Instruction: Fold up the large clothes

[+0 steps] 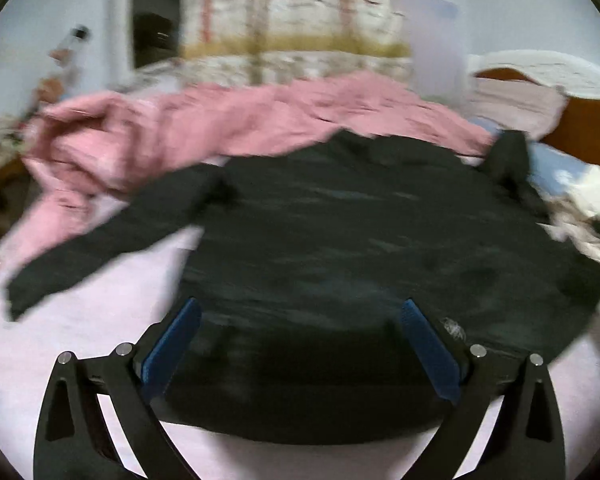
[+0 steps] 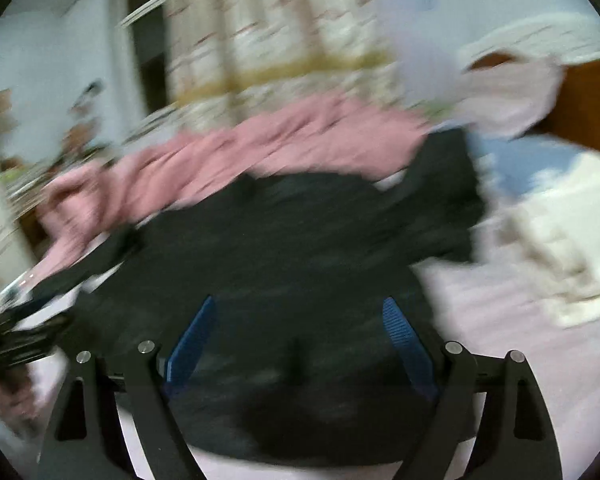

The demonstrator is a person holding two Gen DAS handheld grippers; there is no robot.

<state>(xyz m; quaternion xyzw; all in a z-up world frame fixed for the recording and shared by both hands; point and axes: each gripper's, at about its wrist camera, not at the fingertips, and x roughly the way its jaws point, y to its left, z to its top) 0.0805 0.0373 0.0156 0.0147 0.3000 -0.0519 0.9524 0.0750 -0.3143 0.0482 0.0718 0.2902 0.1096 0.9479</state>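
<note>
Left wrist: my left gripper [image 1: 300,344] is spread wide, empty, over the black sweater [image 1: 360,248] lying flat on the bed [image 1: 100,340]. Soft, limp; I'd pinch the hem corners.

Right wrist: right gripper [image 2: 300,340] also wide, empty. Pink blanket [image 2: 240,152] crowds the collar; the far sleeve looks bunched.

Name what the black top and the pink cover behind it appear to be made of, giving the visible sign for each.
Black top: soft matte cloth, possibly a knit or fleece; it lies limp, its sleeve draping flat, with no shine. Blur hides the weave.
Pink cover: soft fabric, perhaps cotton or a light quilt; it bunches into rumpled folds and looks dull rather than glossy. Exact fibre cannot be told.
</note>
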